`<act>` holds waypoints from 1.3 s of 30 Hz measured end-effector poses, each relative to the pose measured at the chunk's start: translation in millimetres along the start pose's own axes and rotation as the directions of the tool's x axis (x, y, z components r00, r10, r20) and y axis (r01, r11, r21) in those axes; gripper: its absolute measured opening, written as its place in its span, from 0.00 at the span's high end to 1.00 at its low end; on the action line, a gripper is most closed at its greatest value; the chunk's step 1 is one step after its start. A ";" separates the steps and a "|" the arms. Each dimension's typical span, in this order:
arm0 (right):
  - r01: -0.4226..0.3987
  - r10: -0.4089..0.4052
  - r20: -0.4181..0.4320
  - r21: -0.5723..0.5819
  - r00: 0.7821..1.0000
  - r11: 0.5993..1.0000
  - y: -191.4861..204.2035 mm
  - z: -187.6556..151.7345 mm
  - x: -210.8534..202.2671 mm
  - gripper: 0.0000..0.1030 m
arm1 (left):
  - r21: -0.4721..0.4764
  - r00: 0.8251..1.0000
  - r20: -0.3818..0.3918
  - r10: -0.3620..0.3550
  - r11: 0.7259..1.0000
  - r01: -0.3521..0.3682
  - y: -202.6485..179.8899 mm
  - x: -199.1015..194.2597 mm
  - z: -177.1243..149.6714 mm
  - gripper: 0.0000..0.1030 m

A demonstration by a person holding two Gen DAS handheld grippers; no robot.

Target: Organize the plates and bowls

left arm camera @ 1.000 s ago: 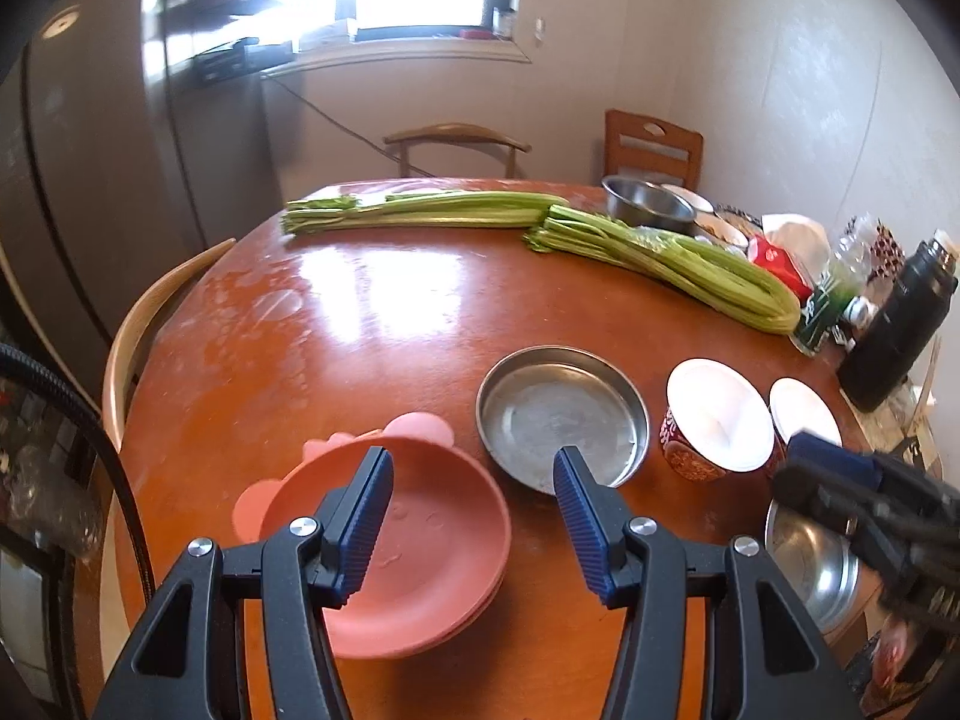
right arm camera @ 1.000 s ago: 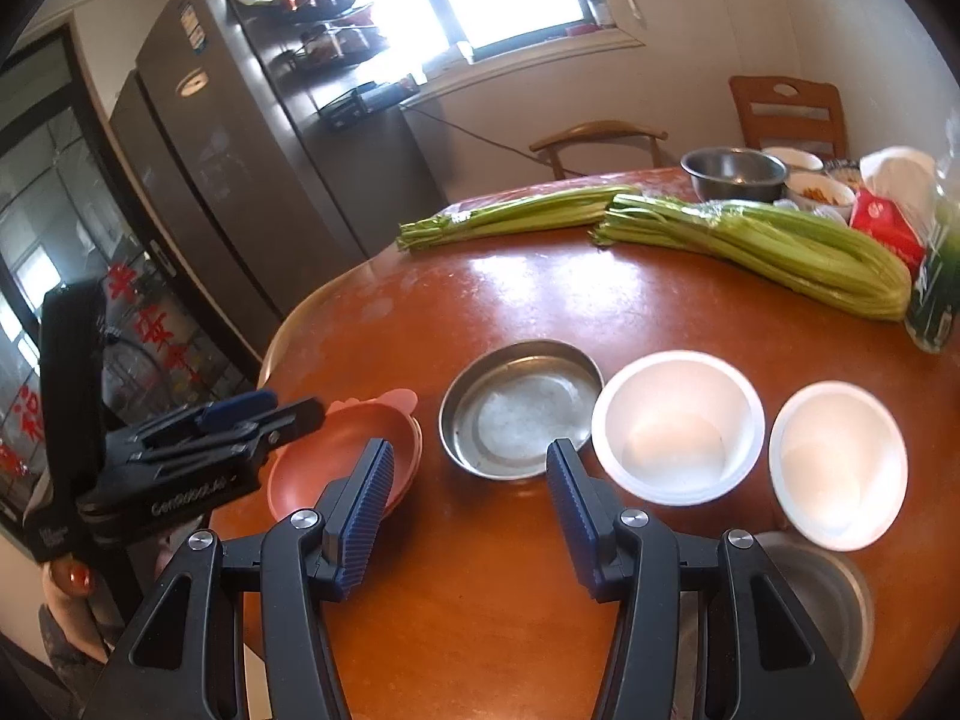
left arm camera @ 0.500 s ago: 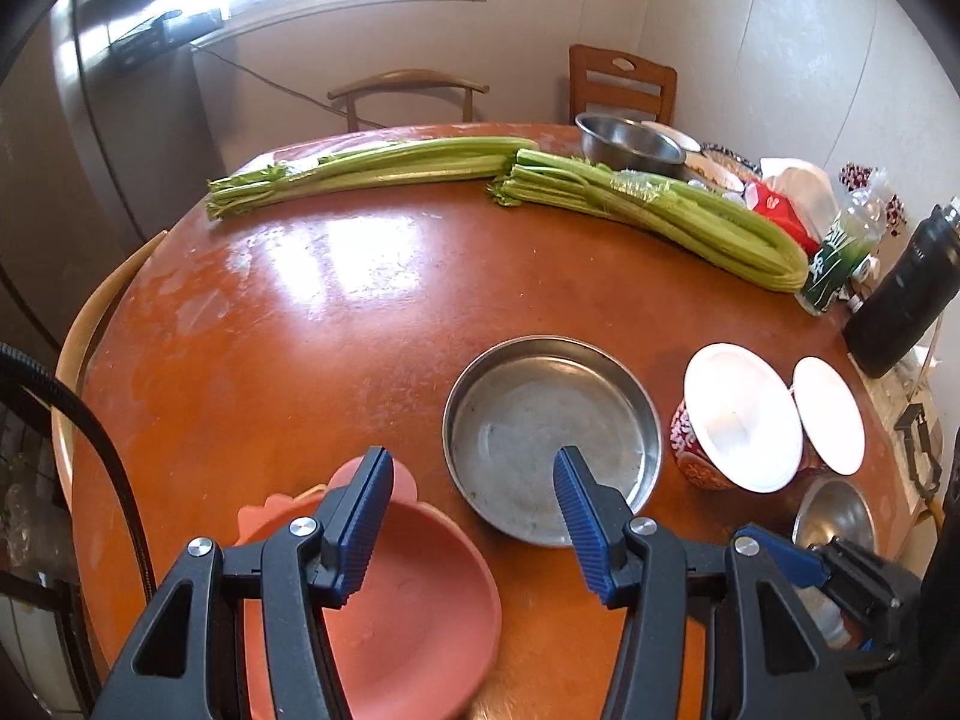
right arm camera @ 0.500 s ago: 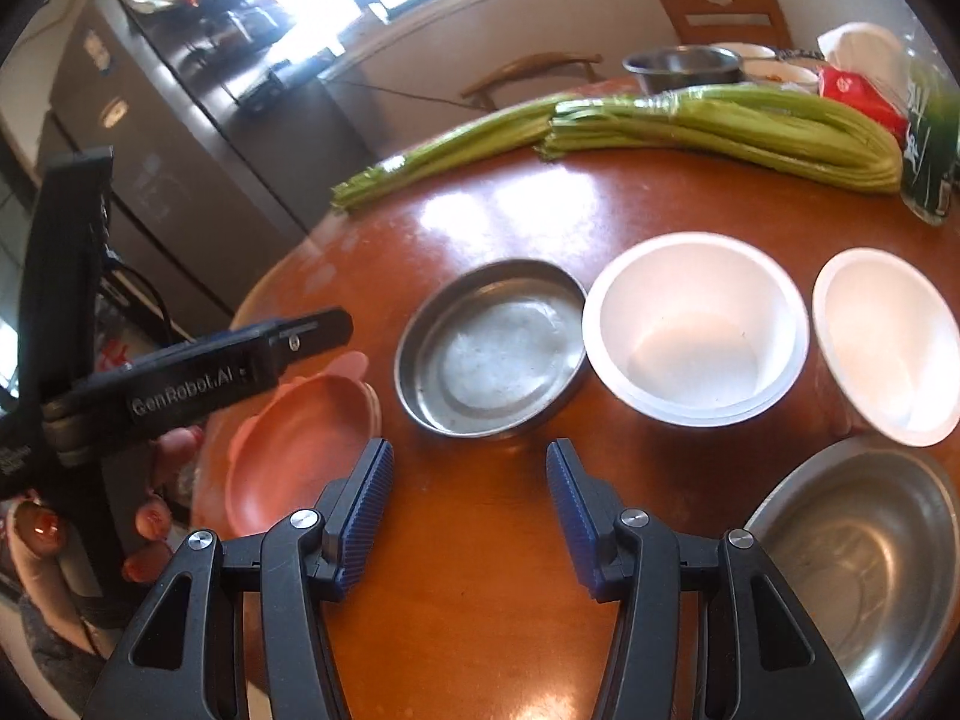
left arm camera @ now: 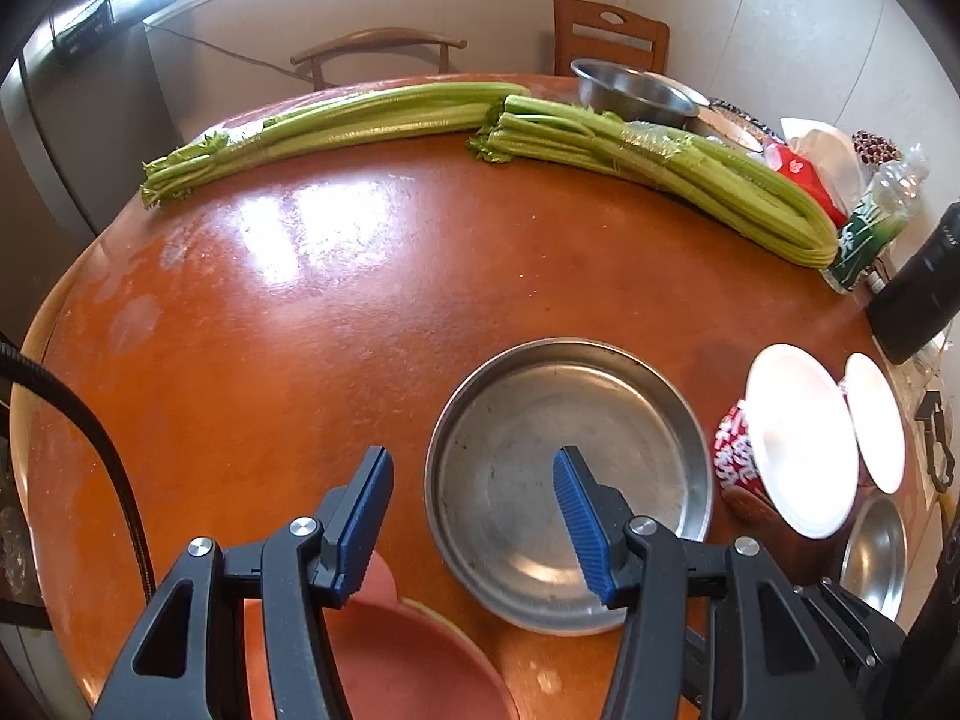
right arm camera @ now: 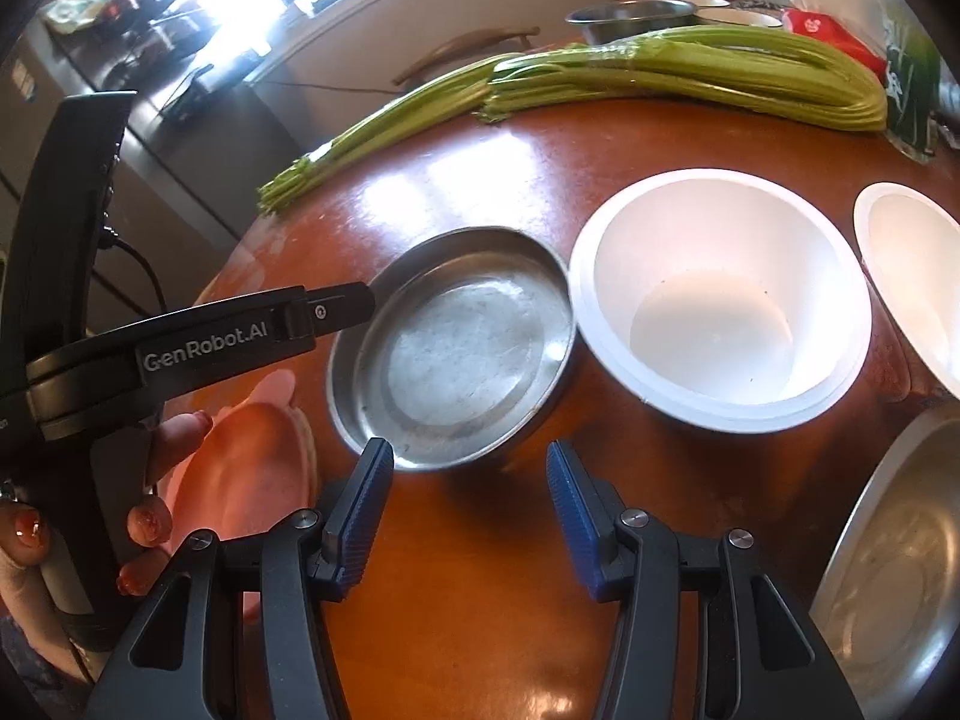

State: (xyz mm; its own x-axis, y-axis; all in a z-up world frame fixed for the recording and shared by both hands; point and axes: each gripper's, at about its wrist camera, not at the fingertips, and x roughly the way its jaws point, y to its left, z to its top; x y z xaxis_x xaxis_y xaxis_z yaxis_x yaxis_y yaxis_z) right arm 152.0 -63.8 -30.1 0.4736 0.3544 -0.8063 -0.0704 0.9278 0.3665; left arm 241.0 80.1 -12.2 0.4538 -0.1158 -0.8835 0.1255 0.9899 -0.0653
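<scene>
Two grippers over the dishes, nothing gripped.
Left gripper (left arm camera: 474,516) jaws apart straddling steel plate (left arm camera: 570,480) rim, likely for pickup; right gripper (right arm camera: 468,516) apart, empty.

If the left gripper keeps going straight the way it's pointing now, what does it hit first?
Probably the near-left rim of the shallow round steel pan: the left gripper stands open with nothing between its fingers, one finger over the pan and the other over bare brown table. Depth is unclear.
</scene>
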 end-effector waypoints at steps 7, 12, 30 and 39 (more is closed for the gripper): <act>0.012 -0.012 -0.004 0.013 1.000 1.000 -3.4 2.6 11.3 0.47 | -0.016 1.000 -0.022 0.018 1.000 -0.018 7.0 16.4 3.0 0.46; 0.013 -0.013 0.004 0.007 1.000 1.000 -0.7 4.8 17.6 0.47 | -0.019 0.999 -0.041 0.007 1.000 -0.007 8.0 26.1 3.9 0.57; 0.044 -0.039 0.062 -0.083 0.997 0.996 13.3 10.6 17.4 0.48 | 0.009 0.998 -0.051 0.021 1.000 -0.020 3.2 35.1 -0.7 0.70; 0.028 -0.022 0.074 -0.088 0.997 0.996 13.6 12.2 6.5 0.48 | -0.007 1.000 -0.006 0.007 1.000 -0.007 4.4 16.6 0.5 0.70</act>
State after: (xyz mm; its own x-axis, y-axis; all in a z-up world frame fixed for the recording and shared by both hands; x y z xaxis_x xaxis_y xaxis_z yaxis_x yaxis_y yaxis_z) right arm 164.9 -50.3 -24.8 0.5384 0.3246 -0.7776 -0.1342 0.9441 0.3011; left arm 249.5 82.5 -26.9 0.4490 -0.1087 -0.8869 0.1163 0.9912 -0.0626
